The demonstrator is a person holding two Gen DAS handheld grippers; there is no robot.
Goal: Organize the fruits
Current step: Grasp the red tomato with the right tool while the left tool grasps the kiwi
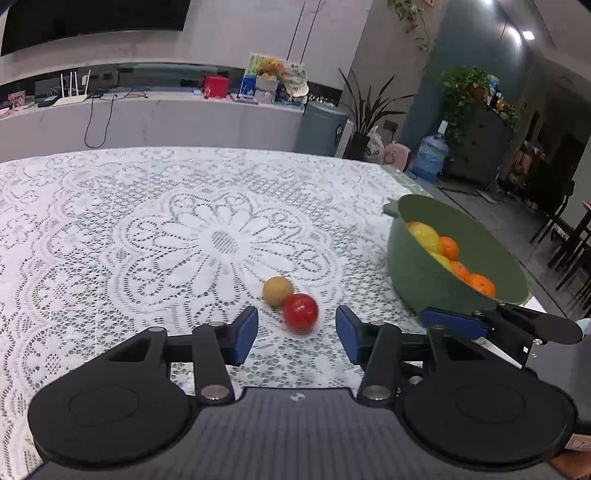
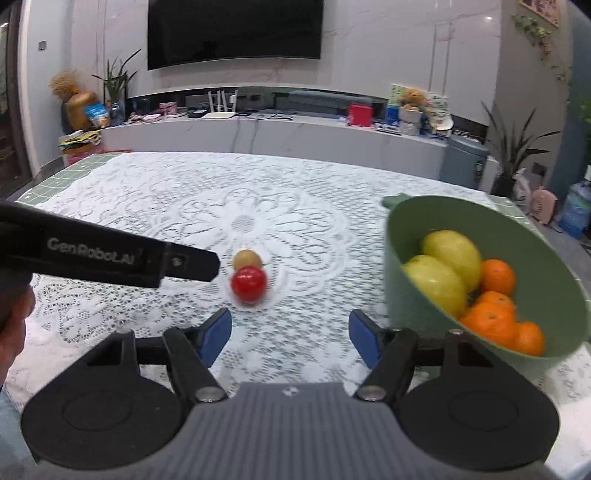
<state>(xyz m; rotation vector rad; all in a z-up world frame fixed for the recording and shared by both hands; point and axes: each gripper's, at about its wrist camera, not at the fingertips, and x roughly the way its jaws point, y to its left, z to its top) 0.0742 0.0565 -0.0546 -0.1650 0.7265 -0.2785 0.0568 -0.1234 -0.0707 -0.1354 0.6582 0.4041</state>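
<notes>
A red round fruit [image 1: 301, 312] lies on the lace tablecloth, touching a brown kiwi-like fruit [image 1: 277, 291] behind it. My left gripper [image 1: 297, 334] is open and empty, its jaws just short of the red fruit. A green bowl [image 1: 421, 280] at the right holds yellow lemons [image 2: 448, 258] and oranges [image 2: 493, 317]. In the right wrist view the red fruit [image 2: 248, 284] and the brown fruit [image 2: 247, 258] lie ahead of my open, empty right gripper [image 2: 290, 334]. The bowl [image 2: 406, 236] sits just right of it. The left gripper's body [image 2: 110, 254] reaches in from the left.
The white lace tablecloth [image 1: 166, 236] covers the table; its right edge [image 1: 413, 177] drops to the floor near the bowl. A counter [image 2: 258, 133] with clutter, a TV [image 2: 232, 33] and plants stand beyond the far edge.
</notes>
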